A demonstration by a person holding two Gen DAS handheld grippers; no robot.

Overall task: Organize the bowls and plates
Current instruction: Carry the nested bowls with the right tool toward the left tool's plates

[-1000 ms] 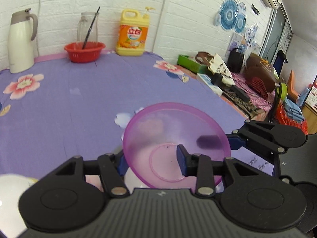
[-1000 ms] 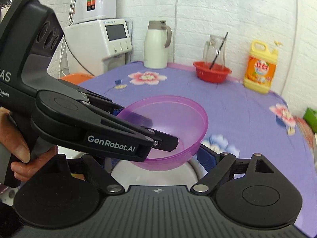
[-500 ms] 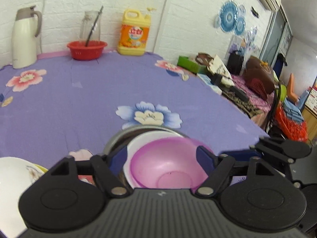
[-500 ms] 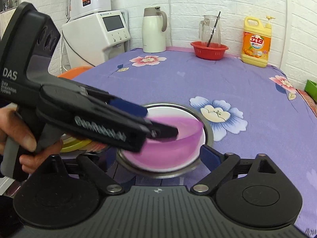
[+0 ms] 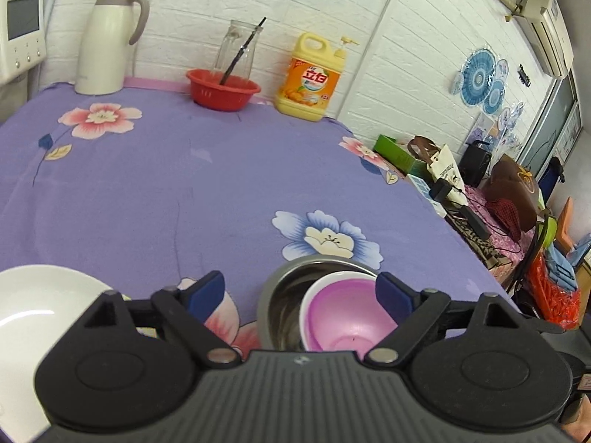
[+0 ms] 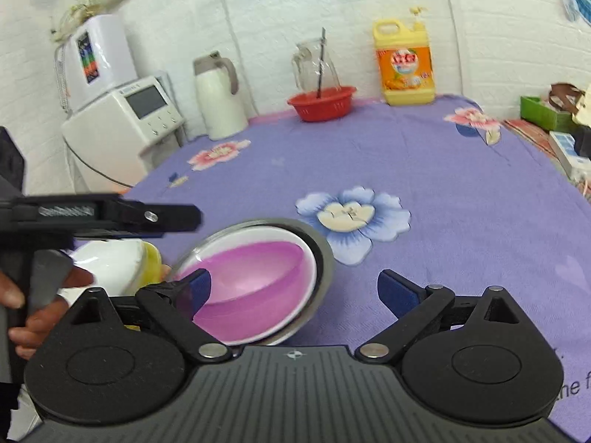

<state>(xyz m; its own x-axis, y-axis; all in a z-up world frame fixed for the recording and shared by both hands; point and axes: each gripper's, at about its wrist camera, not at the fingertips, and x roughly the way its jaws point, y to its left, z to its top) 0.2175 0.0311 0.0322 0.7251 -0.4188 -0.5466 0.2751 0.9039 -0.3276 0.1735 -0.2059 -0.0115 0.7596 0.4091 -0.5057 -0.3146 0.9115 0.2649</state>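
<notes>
Purple bowl (image 5: 347, 317) sits nested in white and steel bowls near the tabletop's front edge under the released left gripper (image 5: 301, 291), while the right view shows the right gripper (image 6: 293, 288) likewise released, white plate (image 6: 110, 262) left unstacked.

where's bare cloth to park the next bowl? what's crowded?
Free: the wide purple cloth between the blue flower and the back row of red basket, kettle and soap jug. Crowded: near edge, with the nested bowls, white plate and both open tongs.
</notes>
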